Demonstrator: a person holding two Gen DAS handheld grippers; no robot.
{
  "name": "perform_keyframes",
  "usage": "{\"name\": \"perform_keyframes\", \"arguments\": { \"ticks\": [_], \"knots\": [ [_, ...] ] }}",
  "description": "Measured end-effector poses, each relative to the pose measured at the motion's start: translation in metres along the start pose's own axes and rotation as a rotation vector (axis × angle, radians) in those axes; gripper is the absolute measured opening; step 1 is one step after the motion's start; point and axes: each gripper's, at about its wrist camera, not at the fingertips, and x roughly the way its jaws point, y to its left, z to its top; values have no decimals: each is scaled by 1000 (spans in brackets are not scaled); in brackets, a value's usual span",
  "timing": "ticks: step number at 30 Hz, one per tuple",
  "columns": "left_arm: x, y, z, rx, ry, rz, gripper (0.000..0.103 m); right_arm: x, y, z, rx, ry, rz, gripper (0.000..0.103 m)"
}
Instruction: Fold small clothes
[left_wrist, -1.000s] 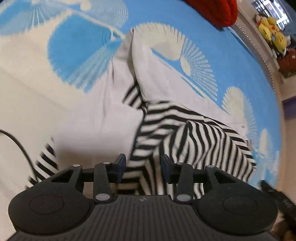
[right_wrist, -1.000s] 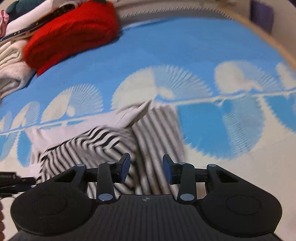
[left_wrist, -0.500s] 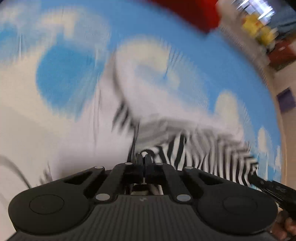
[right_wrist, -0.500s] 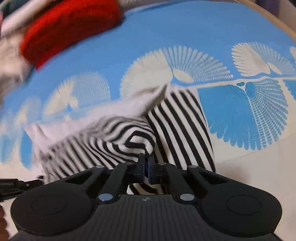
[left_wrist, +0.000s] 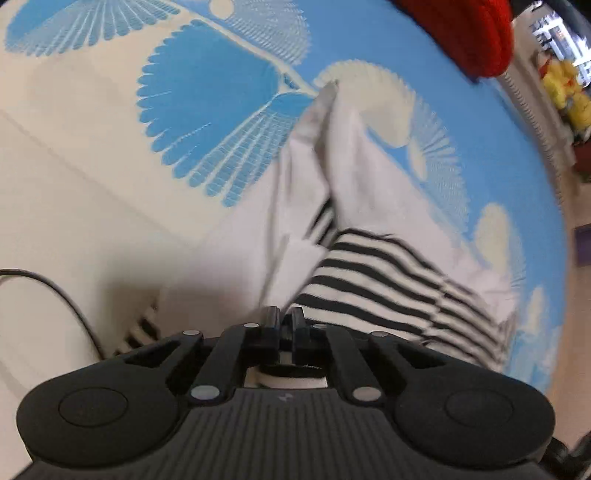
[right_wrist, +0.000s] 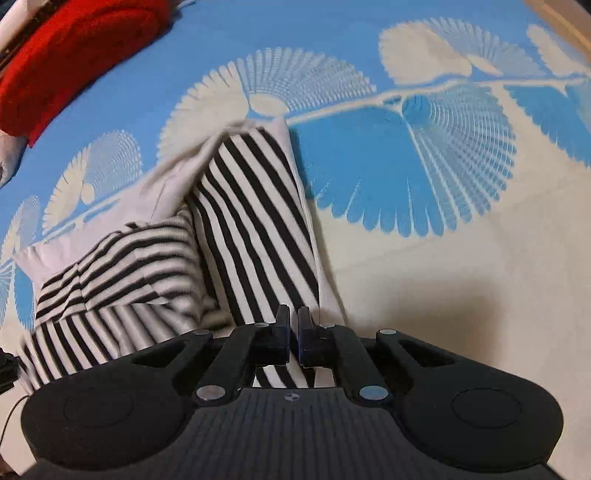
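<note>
A blue and cream bedspread (left_wrist: 207, 99) with big fan-shaped leaf prints covers the bed and fills most of both views. On it, up towards the far edge, lies a bright red knitted garment (right_wrist: 70, 59) beside a heap of pale folded clothes only partly in view at the left edge of the right wrist view. The task's own piece, a small black-and-white striped garment (right_wrist: 251, 236) with its plain white inside turned out in places, lies rumpled in the middle of the bedspread, one striped panel running straight towards the right tongs (right_wrist: 294, 325) and another bunched crosswise to its left. The right tongs are pinched nearly together on the near edge of that striped cloth, which shows between and below the blades. The left tongs (left_wrist: 285, 321) are likewise drawn narrow, with striped fabric caught between their blades; both pairs have just been closing. A thin black cable (left_wrist: 62, 299) curves over the cream part of the bedspread at the left. Past the bed's far side sit yellow plush toys (left_wrist: 565, 92), blurred. No writing can be read anywhere.
</note>
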Motion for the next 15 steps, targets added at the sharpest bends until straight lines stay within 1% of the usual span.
{"name": "perform_keyframes", "arguments": {
  "ticks": [1, 2, 3, 4, 5, 7, 8, 10, 11, 12, 13, 14, 15],
  "knots": [
    [-6, -6, 0, 16, -20, -20, 26, -3, 0, 2, 16, -18, 18, 10],
    [-11, -11, 0, 21, -36, -45, 39, -7, 1, 5, 40, -40, 51, 19],
    [-13, -13, -2, 14, -41, -63, 56, -9, 1, 6, 55, -54, 78, 26],
    [-13, -14, -2, 9, -34, -71, 59, -11, 3, 6, 63, -61, 96, 38],
    [-9, -15, -4, 7, -19, -65, 58, -8, 6, 9, 60, -57, 105, 46],
    [-3, -14, -7, 6, 18, -26, 58, -2, 16, 6, 33, -20, 105, 52],
    [2, -14, -11, 1, 38, -4, 58, 4, 21, 4, 21, 10, 101, 52],
    [4, -11, -8, -15, 60, 6, 55, 14, 29, -2, 19, 50, 99, 52],
    [4, -10, -9, -14, 60, 11, 50, 18, 32, -4, 22, 58, 97, 52],
    [3, -12, -10, -7, 45, 7, 24, 21, 34, -5, 21, 60, 95, 51],
    [2, -15, -11, 5, 23, -2, 4, 22, 36, -5, 19, 55, 98, 35],
    [-6, -21, -11, 29, -33, -11, 4, 22, 37, -5, 25, 40, 110, 0],
    [-17, -24, -9, 57, -108, -27, 3, 19, 34, -3, 60, 11, 128, 1]
  ]
}}
